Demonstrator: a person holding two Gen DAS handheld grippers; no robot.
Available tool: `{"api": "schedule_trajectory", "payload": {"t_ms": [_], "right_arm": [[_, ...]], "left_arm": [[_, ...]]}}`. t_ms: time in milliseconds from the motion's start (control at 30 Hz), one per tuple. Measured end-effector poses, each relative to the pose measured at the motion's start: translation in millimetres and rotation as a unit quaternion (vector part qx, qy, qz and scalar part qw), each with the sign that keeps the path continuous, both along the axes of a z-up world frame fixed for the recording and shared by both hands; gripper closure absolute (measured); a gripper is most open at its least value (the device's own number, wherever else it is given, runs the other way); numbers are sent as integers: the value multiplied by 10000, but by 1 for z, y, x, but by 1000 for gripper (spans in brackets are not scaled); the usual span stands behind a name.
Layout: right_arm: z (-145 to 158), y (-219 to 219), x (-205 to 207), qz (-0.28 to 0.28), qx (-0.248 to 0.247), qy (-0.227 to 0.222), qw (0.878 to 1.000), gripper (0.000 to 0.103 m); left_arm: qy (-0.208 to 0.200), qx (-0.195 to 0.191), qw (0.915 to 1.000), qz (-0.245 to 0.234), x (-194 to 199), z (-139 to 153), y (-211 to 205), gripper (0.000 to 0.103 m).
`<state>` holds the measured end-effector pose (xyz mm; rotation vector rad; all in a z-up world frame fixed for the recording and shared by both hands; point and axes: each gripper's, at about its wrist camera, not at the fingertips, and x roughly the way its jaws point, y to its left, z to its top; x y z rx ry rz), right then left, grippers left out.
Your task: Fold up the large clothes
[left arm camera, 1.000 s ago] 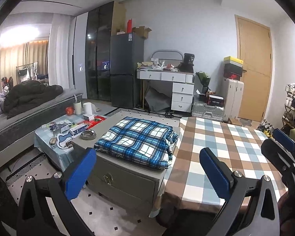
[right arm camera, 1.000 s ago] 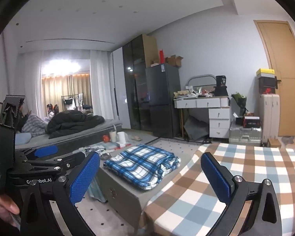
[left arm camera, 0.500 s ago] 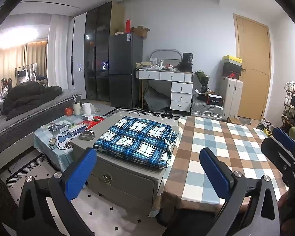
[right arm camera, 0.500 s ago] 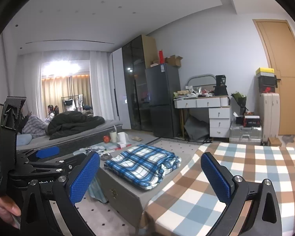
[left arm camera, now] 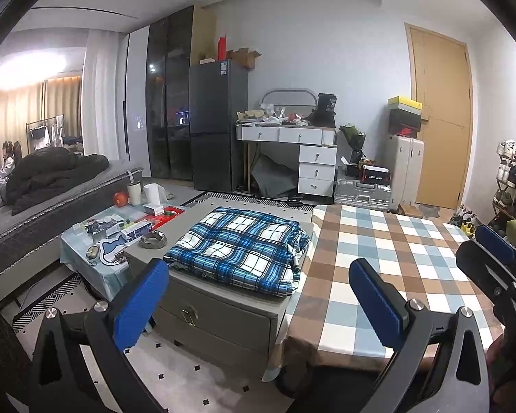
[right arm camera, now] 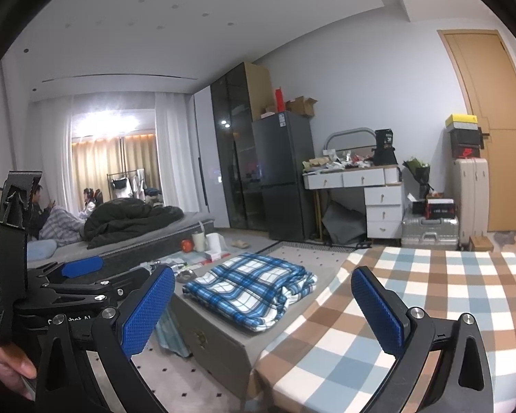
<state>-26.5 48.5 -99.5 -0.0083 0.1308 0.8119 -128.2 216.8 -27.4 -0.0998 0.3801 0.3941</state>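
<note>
A folded blue-and-white plaid garment (left arm camera: 237,244) (right arm camera: 251,285) lies flat on a grey drawer chest (left arm camera: 220,313) (right arm camera: 216,340). To its right is a table under a brown, blue and white checked cloth (left arm camera: 399,258) (right arm camera: 430,296). My left gripper (left arm camera: 258,297) is open and held in the air short of the chest, with nothing between its blue pads. My right gripper (right arm camera: 263,308) is also open and empty, above the near edge of the checked cloth. Each gripper shows at the side of the other's view, the right gripper (left arm camera: 488,251) and the left gripper (right arm camera: 82,268).
A low table (left arm camera: 86,251) with cups, boxes and an ashtray stands left of the chest. Behind it is a bed with a dark duvet (left arm camera: 55,175), where two people (right arm camera: 44,206) sit. A fridge, a white desk (left arm camera: 292,137), suitcases, a door and a shoe rack line the walls.
Both views have shifted slightly. The garment lies unmoved and both grippers stay open.
</note>
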Motion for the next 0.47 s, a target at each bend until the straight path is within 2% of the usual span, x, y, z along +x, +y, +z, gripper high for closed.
{"api": "schedule_trajectory", "payload": {"t_ms": [467], "right_arm": [[-1,-2,4,-97,51,90,9999,0]], "left_arm": [[-54,0,10000,71,2,-2,-1,1]]}}
